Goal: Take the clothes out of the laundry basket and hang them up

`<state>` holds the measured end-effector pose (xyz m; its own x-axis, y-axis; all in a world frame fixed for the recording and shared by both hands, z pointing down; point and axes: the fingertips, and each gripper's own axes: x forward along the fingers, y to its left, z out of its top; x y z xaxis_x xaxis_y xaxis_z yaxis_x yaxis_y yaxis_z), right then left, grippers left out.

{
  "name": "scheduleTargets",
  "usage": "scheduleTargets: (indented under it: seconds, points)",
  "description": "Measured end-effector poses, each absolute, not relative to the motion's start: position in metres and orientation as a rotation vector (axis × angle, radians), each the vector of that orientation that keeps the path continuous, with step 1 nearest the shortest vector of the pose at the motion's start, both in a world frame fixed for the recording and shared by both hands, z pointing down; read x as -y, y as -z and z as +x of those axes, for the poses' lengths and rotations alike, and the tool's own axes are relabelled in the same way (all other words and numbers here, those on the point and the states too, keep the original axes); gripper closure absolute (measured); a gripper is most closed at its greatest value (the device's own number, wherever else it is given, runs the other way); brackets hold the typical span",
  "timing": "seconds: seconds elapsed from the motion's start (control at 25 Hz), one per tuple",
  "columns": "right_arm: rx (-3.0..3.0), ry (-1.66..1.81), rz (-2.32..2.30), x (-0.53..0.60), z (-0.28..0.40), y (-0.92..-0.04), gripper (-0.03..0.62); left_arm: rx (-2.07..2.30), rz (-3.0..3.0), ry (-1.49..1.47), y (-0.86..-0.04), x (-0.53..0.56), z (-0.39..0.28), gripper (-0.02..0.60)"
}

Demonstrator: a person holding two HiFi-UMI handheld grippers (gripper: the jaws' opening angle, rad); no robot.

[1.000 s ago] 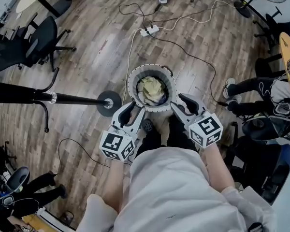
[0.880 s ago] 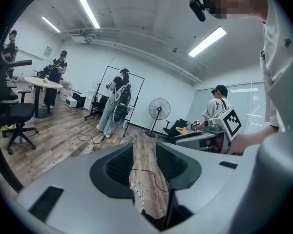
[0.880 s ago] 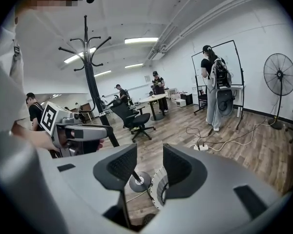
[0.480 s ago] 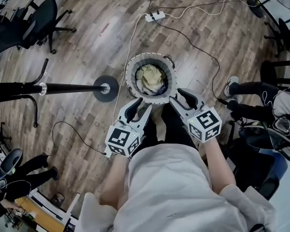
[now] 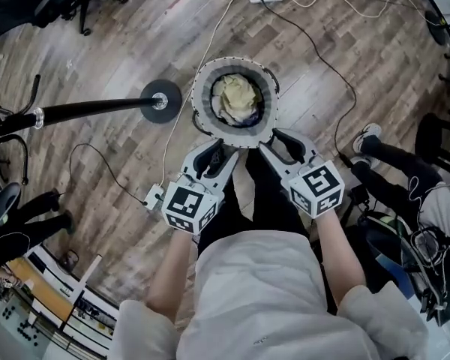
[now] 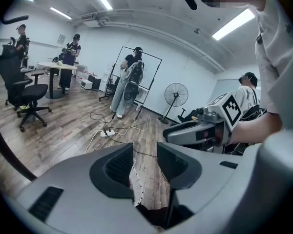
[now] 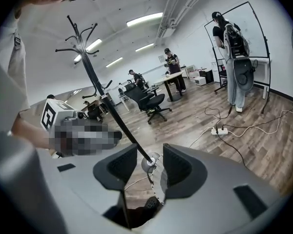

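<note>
— Starting with the head view: working on which step?
— Apparently the very first, going for a garment. Holding the left gripper (image 5: 215, 154) and the right gripper (image 5: 286, 142) side by side just short of the laundry basket (image 5: 197, 105), pointing both at its near rim, touching nothing. Seeing the clothes (image 5: 235, 96) bunched inside the basket, pale yellowish piece on top, beyond the tips of both; nothing lifted out or hung yet
— Noticing anything beside it?
— Spotting a coat stand (image 5: 90, 110), base just left of the basket; probably serving as the hanging place
— Turning to the left gripper view: gripping anything?
— Gripping nothing. Holding the fingers (image 6: 118, 167) spread, framing only bare floor and a strip of the basket's rim below the tips. Finding no cloth in this view
— And looking through the right gripper view?
— Much the same: holding the fingers (image 7: 121, 165) released and empty, framing the coat stand's base and a slice of basket rim farther off, no cloth between
— Calling for what next?
— Judging from this, dipping one gripper over the rim and down into the basket, straddling a fold of the top garment with the tips, then clenching on enough cloth to lift it clear. Leaving the other free for steadying. Watching out for dragging a second piece up along with it
</note>
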<state>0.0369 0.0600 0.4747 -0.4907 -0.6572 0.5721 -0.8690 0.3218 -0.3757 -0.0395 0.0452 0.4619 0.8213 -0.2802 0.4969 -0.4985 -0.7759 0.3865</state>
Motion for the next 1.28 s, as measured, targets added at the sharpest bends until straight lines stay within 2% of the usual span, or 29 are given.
scheduleTargets:
  seconds: [0.6,1.28]
  points:
    - [2.299,-1.015,1.114,-0.032,0.079,-0.578,0.441,0.737,2.366,-0.727,-0.569,-0.027,0.007,0.434]
    - [2.196,-1.098,1.103,0.002,0.086,-0.707,0.441,0.576,2.347,-0.995,-0.742,-0.013,0.03,0.429]
